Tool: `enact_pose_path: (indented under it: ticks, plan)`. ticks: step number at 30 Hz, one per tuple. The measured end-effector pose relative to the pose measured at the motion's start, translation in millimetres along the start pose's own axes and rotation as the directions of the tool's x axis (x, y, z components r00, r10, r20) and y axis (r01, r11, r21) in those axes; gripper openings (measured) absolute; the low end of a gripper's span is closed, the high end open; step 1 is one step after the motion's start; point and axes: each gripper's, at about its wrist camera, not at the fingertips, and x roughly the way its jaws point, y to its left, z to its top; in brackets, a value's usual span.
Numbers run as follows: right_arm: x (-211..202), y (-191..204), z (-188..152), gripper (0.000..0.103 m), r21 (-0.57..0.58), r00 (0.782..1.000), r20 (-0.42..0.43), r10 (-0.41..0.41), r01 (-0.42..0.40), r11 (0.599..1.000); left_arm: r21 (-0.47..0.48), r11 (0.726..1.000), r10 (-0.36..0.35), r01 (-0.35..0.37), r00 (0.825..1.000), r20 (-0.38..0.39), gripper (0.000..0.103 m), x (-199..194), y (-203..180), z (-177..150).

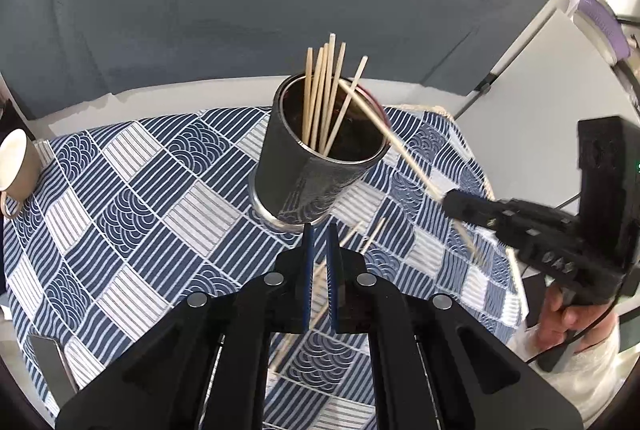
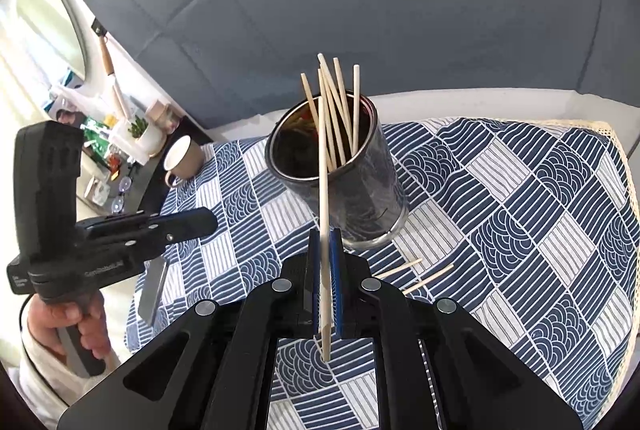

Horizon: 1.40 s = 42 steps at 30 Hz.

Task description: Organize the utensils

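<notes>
Chopstick [image 2: 324,189] in right claw [image 2: 326,242] points tip-first into holder [image 2: 360,185].

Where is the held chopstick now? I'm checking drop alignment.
Right wrist view, centre: chopstick clamped in the right gripper, its tip over the metal cup's near rim.

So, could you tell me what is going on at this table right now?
A person is sorting wooden chopsticks into a metal cup on a blue patterned cloth. The right hand-held gripper is shut on one chopstick, whose far end is at the cup's rim. The left hand-held gripper is nearly closed on nothing, hanging just in front of the cup. Several chopsticks already stand inside; two loose chopsticks lie on the cloth.
</notes>
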Motion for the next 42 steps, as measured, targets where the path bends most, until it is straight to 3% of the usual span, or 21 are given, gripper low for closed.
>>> enact_pose_path:
  ticks: [3, 6, 11, 17, 24, 26, 29, 35, 36, 38, 41, 42]
  plan:
    - [-6, -6, -11, 0.005, -0.005, 1.000, -0.001, -0.003, 0.003, 1.000, 0.013, 1.000, 0.009, -0.008, 1.000, -0.023, 0.005, 9, 5, -13]
    - [-15, -19, -34, 0.005, 0.008, 1.000, 0.000, -0.008, 0.008, 1.000, -0.010, 1.000, -0.003, 0.002, 0.998, -0.060, 0.015, 22, 14, -32]
    - [-15, -49, -82, 0.005, 0.031, 0.995, -0.038, -0.096, 0.098, 0.995, 0.009, 1.000, 0.018, -0.017, 0.990, -0.142, 0.021, 50, 21, -72]
    - [7, -70, -133, 0.005, 0.030, 0.973, -0.124, -0.194, 0.199, 0.980, 0.060, 0.998, 0.051, -0.037, 0.968, -0.244, 0.024, 84, 22, -114]
    - [34, -79, -155, 0.009, 0.002, 0.955, -0.207, -0.214, 0.219, 0.976, 0.141, 0.988, 0.109, -0.071, 0.952, -0.287, 0.056, 104, 20, -135]
    - [41, -80, -156, 0.009, -0.010, 0.949, -0.228, -0.216, 0.219, 0.976, 0.156, 0.984, 0.130, -0.087, 0.948, -0.292, 0.057, 108, 23, -137]
    - [49, -79, -154, 0.035, -0.033, 0.941, -0.250, -0.230, 0.229, 0.973, 0.170, 0.982, 0.126, -0.079, 0.950, -0.285, 0.066, 108, 24, -138]
    - [64, -71, -148, 0.046, -0.134, 0.922, -0.273, -0.274, 0.245, 0.960, 0.248, 0.962, 0.182, -0.110, 0.941, -0.286, 0.091, 116, 23, -139]
    - [68, -70, -147, 0.051, -0.152, 0.916, -0.281, -0.286, 0.251, 0.956, 0.253, 0.960, 0.197, -0.122, 0.935, -0.295, 0.098, 120, 23, -141]
    - [76, -69, -145, 0.057, -0.171, 0.905, -0.298, -0.303, 0.261, 0.950, 0.313, 0.934, 0.264, -0.173, 0.925, -0.274, 0.099, 125, 17, -145]
    - [85, -70, -146, 0.067, -0.183, 0.889, -0.324, -0.324, 0.277, 0.943, 0.311, 0.935, 0.254, -0.169, 0.933, -0.257, 0.099, 123, 17, -147]
    - [88, -72, -147, 0.077, -0.184, 0.880, -0.336, -0.334, 0.286, 0.940, 0.314, 0.934, 0.253, -0.168, 0.934, -0.252, 0.099, 122, 18, -147]
